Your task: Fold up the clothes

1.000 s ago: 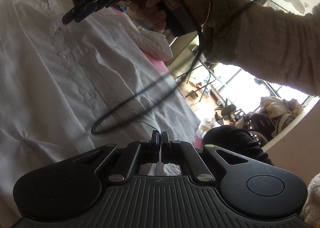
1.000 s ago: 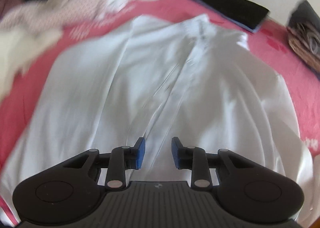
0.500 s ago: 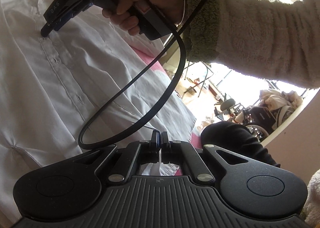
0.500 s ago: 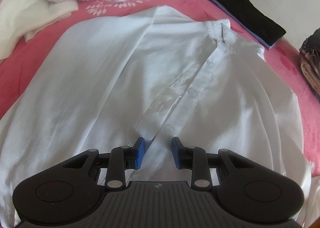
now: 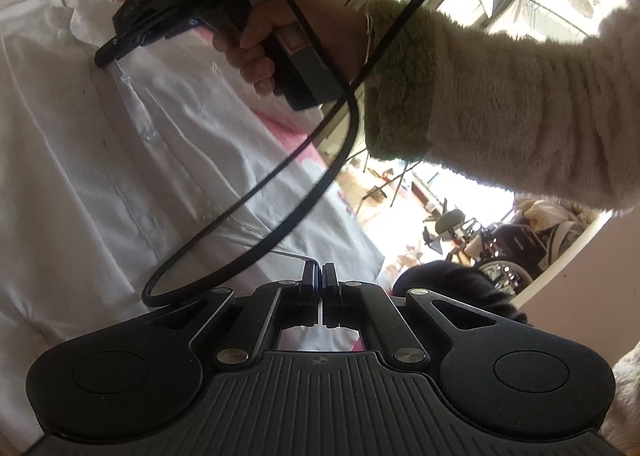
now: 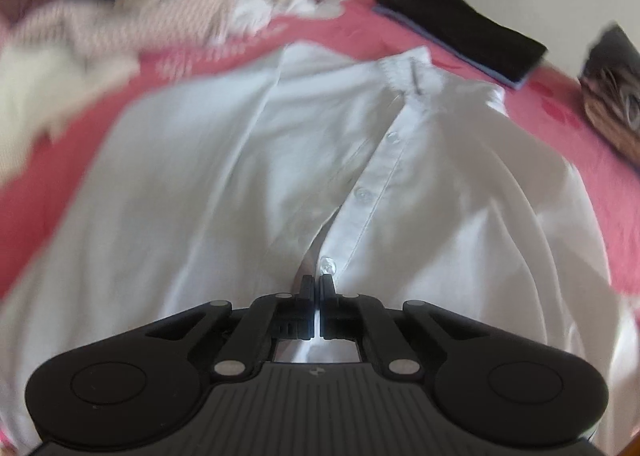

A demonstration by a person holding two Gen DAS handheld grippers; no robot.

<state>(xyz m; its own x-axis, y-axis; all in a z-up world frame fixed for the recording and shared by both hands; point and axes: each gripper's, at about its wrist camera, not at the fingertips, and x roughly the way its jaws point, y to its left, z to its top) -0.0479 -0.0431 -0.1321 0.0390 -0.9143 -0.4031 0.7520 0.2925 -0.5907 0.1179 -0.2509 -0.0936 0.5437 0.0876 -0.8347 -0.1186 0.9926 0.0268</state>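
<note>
Lying spread on the pink bed (image 6: 52,224), the white shirt (image 6: 208,192) fills the centre. Right hand-held gripper (image 6: 319,288), at 6 o'clock, is clenched on the shirt's button placket (image 6: 372,192). Left hand-held gripper (image 5: 319,276) is pinched on the shirt's hem. Folded black garment (image 6: 464,32) lies at 1 o'clock.

Each claw is matte black: a ribbed base plate, two rounded lobes with circular insets, and linkage arms pinned by silver screws, seen on the left claw (image 5: 319,274) and the right claw (image 6: 319,286). A glossy black cable (image 5: 256,232) loops from the right claw's black pistol-style handle. The person's right hand (image 5: 304,36) emerges from a fuzzy beige sleeve (image 5: 528,104) with an olive-green cuff (image 5: 400,80).
</note>
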